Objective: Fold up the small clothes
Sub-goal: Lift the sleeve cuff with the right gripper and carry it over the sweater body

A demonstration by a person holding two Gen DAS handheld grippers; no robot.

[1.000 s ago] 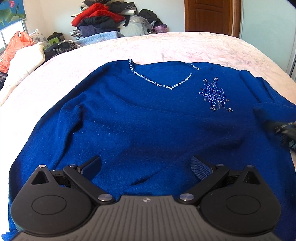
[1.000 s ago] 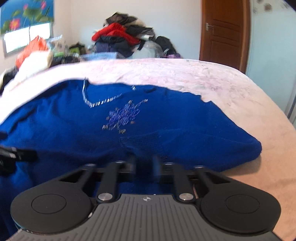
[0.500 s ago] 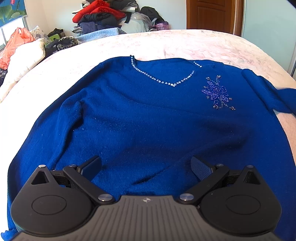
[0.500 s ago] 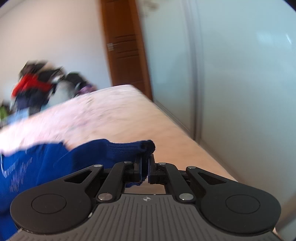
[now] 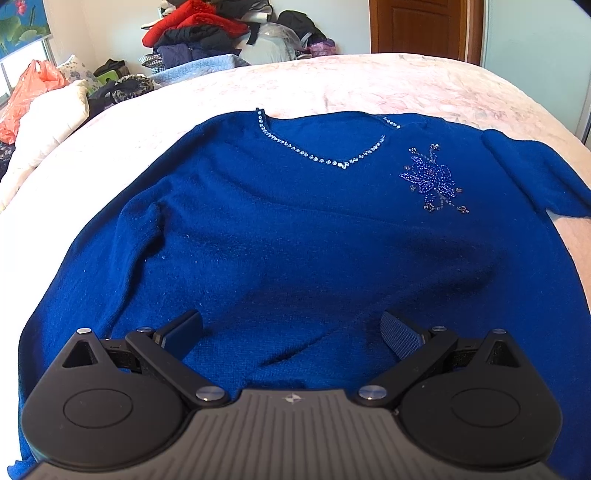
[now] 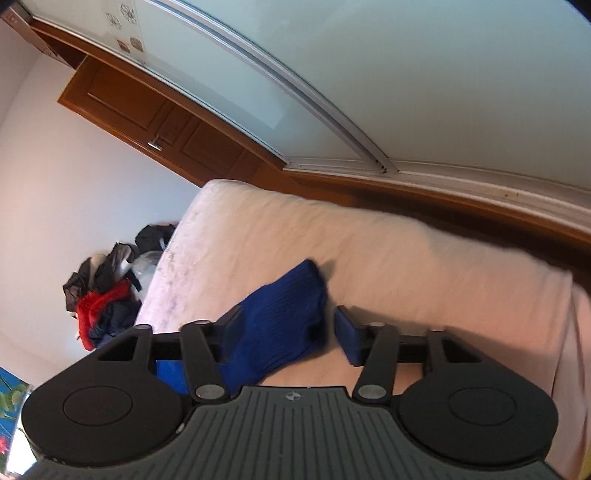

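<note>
A royal-blue sweater with a rhinestone V-neck and a beaded flower lies flat, front up, on the pale pink bed. My left gripper hovers open just over the sweater's hem, with cloth below the fingers and nothing pinched. The sweater's right sleeve stretches out sideways toward the bed's edge. In the rolled right wrist view, the sleeve's cuff lies between the jaws of my right gripper. The jaws are opening. The cuff rests against one finger, and a gap shows before the other pad.
A heap of red and dark clothes is piled beyond the bed's far end, near a wooden door. White bedding and an orange bag lie at the left. Frosted sliding doors run along the bed's right side.
My right gripper carried the sleeve cuff out to the right across the bed, rolled over, and its jaws parted off the cuff. The left gripper stayed put.
</note>
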